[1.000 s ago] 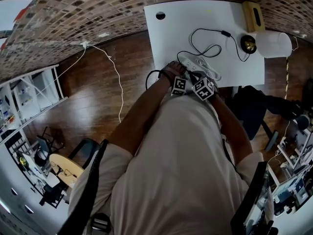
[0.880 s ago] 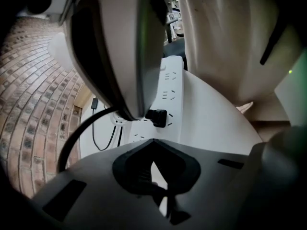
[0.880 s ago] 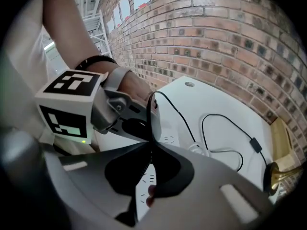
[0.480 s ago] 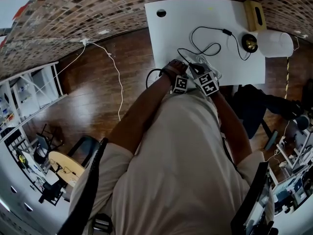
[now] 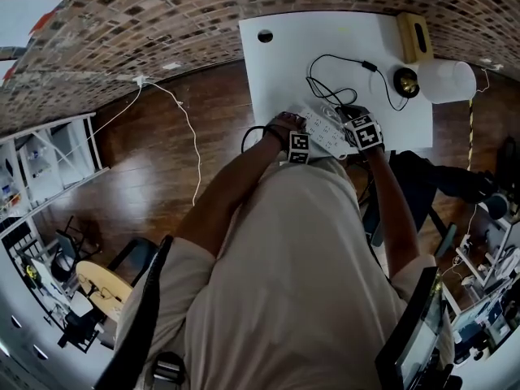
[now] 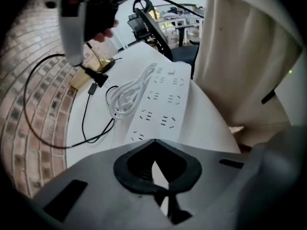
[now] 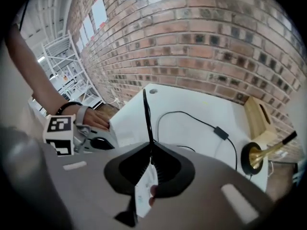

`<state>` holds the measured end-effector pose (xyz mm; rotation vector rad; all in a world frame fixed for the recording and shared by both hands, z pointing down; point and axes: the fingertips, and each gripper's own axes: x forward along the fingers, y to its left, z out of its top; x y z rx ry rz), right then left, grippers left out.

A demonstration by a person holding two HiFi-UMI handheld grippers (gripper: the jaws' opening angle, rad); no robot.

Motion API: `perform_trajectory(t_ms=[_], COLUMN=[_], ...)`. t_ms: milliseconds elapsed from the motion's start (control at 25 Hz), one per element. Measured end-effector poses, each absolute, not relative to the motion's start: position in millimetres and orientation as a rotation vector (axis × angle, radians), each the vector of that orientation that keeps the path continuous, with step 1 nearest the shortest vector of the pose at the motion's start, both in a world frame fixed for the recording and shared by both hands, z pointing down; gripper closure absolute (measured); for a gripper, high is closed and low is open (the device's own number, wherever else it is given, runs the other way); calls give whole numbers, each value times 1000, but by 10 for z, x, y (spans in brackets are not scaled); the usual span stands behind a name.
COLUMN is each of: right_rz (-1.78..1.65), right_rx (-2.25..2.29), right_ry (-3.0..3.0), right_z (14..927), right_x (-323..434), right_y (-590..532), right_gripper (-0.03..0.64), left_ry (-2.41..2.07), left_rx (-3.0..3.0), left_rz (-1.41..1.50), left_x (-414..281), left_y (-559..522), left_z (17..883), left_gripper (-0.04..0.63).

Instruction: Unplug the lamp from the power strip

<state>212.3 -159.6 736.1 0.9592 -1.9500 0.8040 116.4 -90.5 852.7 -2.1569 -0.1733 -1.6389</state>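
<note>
1. Brick wall (image 5: 122, 23) backs a white table (image 5: 284, 63), and the power strip (image 5: 327, 131) is laid near the table's front edge. Every socket shown in the left gripper view is seen empty, so the plug is judged to be already out.
2. The lamp cord (image 7: 145, 114) is clamped at its plug end in the right gripper (image 7: 149, 150), with a white tag (image 7: 145, 188) seen inside the jaws. The jaws have just been eased open slightly, yet the cord is pinched between the pads. The gripper is held beside the strip's right end, probably so the prongs are carried clear of the sockets.
3. The left gripper (image 6: 153, 145), its jaws together with nothing seen between them, is pointed steeply down at the strip's near end. This is likely meant to steady the strip against the pull, though contact cannot be confirmed.
4. A white coiled cord (image 6: 127, 92), apparently the strip's own, is bundled on top of the strip.
5. The black cord is trailed in loose loops to the lamp (image 5: 404, 80) at the table's far right corner, where a wooden box (image 5: 416, 36) is set beside it.
</note>
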Motion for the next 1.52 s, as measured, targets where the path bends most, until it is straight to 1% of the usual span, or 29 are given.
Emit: perform_trajectory(t_ms=[120,280,600,720,880,960,1040,1320,1400,1520], right_rz=[839,903,931,908,882,857,842,756,692,639], right_rx=[1020,1050,935,909,913,936,984,1208,1246,1320], right_ry=[-1868,-1789,-1717,-1719,-1759,-1797,-1853,-2085,-2168,-2240], right_z=[7501,7627,8024,8115,8136,8142,8126,7597,7382,7118], right_x=[2499,2860,3010,3035,3042,3034,3002,2919,2886,2865], right_y=[-1628,-1615,-1402,-1366,-1414,-1482,-1544,-1625,-1588,-1487], right_gripper=[598,597,595,595,592,560,496,365,344,353], left_ry=[-45,310,1028,1303,1736,1891,1971,2048,2005,1893], left_rx=[-2407,-2758,-2986,-3087,-3280,-3290,-3270,-3239,-3244,-3264], left_rz=[-1627,-1558,-1422,-1285,-989,-886,-842,-755,-744,-733], left_x=[1167,1010,535,469,352,254,169,110,159,217], left_y=[-936,-1118,-1544,-1612,-1589,-1525,-1427,-1255,-1293,-1371], left_z=[8267,7821,7187,7009,6813,6768,6744,6663,6625,6544], left_gripper=[592,591,591,591,592,592,592,592,592,592])
